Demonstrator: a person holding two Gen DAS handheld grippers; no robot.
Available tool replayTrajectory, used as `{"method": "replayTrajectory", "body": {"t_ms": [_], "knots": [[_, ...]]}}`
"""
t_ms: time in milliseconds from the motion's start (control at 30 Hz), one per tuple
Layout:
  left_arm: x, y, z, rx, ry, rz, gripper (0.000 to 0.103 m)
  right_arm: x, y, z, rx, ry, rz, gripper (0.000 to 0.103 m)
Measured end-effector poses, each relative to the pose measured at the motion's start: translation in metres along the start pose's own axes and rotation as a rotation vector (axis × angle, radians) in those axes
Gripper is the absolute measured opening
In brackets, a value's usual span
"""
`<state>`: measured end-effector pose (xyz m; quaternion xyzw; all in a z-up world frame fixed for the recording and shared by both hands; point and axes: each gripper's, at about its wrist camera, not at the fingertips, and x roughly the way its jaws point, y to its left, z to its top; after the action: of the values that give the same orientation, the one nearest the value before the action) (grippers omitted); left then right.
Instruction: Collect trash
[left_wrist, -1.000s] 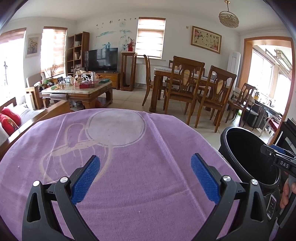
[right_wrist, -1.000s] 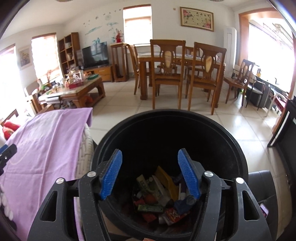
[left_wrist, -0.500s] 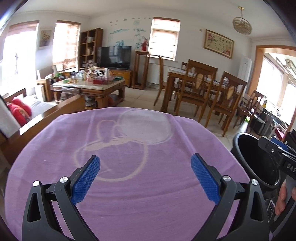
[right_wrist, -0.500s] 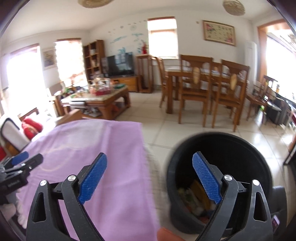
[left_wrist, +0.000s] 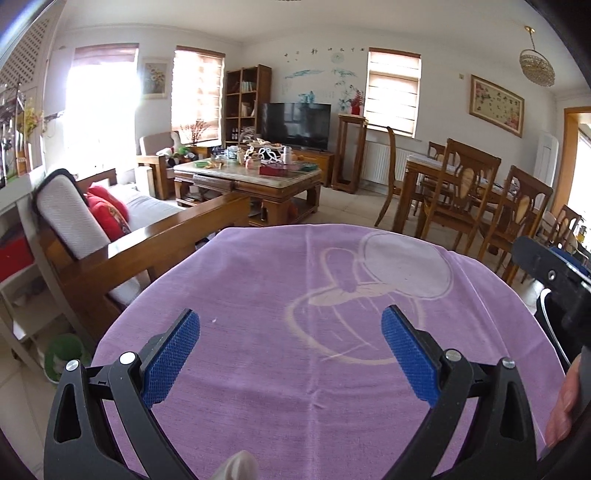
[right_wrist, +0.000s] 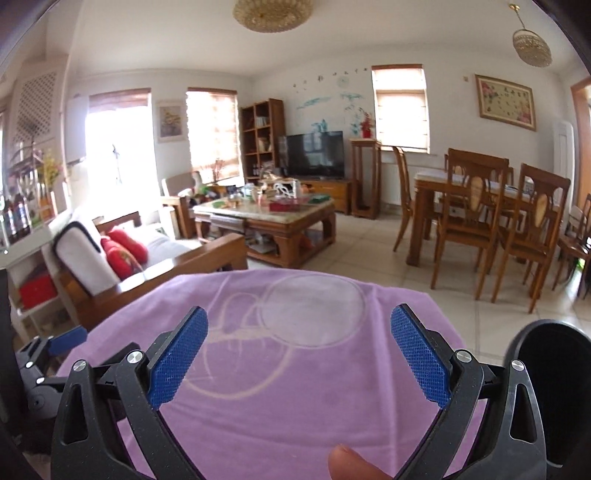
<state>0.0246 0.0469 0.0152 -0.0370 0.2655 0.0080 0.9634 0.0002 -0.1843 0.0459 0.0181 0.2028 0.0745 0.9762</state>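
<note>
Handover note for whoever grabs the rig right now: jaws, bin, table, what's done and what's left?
Left gripper: jaws wide, nothing between them, above the purple cloth.
Right gripper: jaws wide, empty, also above the cloth.
Black trash bin: on the floor off the table's right edge; its inside is not visible in either view.
Done: no trash shows on the visible part of the cloth, only its printed pattern.
Left: the near edge of the table is hidden behind the grippers; check it, and scan elsewhere for anything to collect.
</note>
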Motion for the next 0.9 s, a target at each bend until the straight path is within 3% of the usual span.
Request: {"method": "replayTrajectory", "body": {"t_ms": [167, 333, 667, 900], "knots": [[0.008, 0.005, 0.004, -0.018, 0.037, 0.032, 0.098, 0.011, 0.007, -0.005, -0.008, -0.028, -0.007, 0.098], [0.013, 0.007, 0.003, -0.036, 0.071, 0.0, 0.098, 0.011, 0.001, -0.017, -0.012, -0.043, -0.006, 0.098], [0.003, -0.014, 0.001, 0.058, 0.025, 0.037, 0.098, 0.011, -0.007, -0.028, -0.028, -0.026, -0.032, 0.098], [0.001, -0.015, 0.002, 0.067, 0.008, 0.045, 0.098, 0.012, -0.009, -0.029, -0.026, -0.019, -0.035, 0.098]]}}
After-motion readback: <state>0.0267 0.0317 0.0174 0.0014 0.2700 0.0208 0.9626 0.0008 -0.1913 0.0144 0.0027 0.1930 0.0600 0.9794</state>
